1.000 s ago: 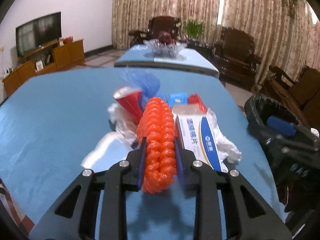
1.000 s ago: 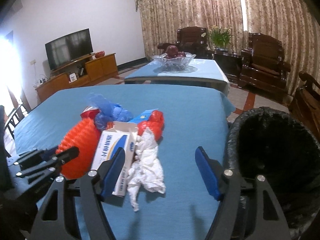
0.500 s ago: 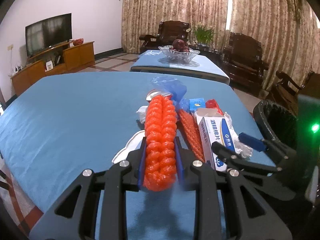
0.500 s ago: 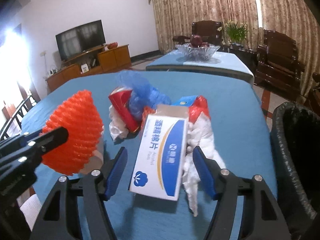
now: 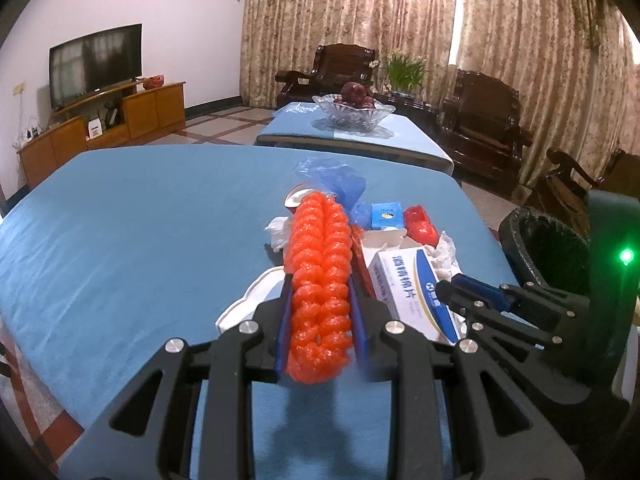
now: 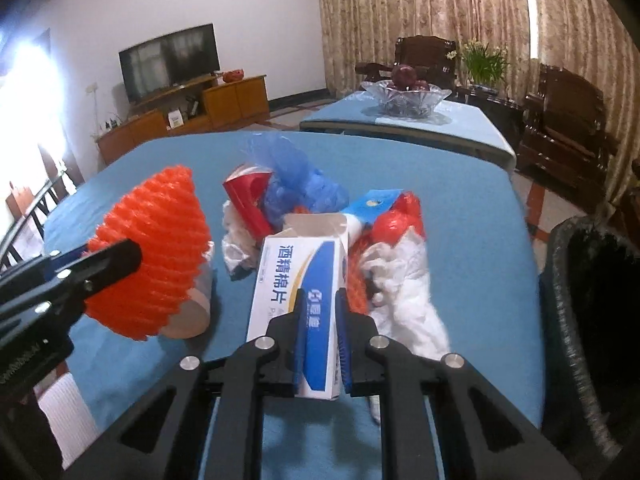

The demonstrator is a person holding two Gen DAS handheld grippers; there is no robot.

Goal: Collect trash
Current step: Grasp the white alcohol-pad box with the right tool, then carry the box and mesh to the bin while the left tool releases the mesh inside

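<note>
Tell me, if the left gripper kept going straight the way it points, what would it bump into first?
Probably the crumpled blue plastic bag in the trash pile. The left gripper holds the orange foam net pointing straight at it, so the net's tip would likely touch first. Depth is hard to judge.

The table's [image 5: 120,240] left half lies bare. The trash heap [image 6: 304,204] crowds its right side; the bin [image 6: 592,304] stands against the right edge.
</note>
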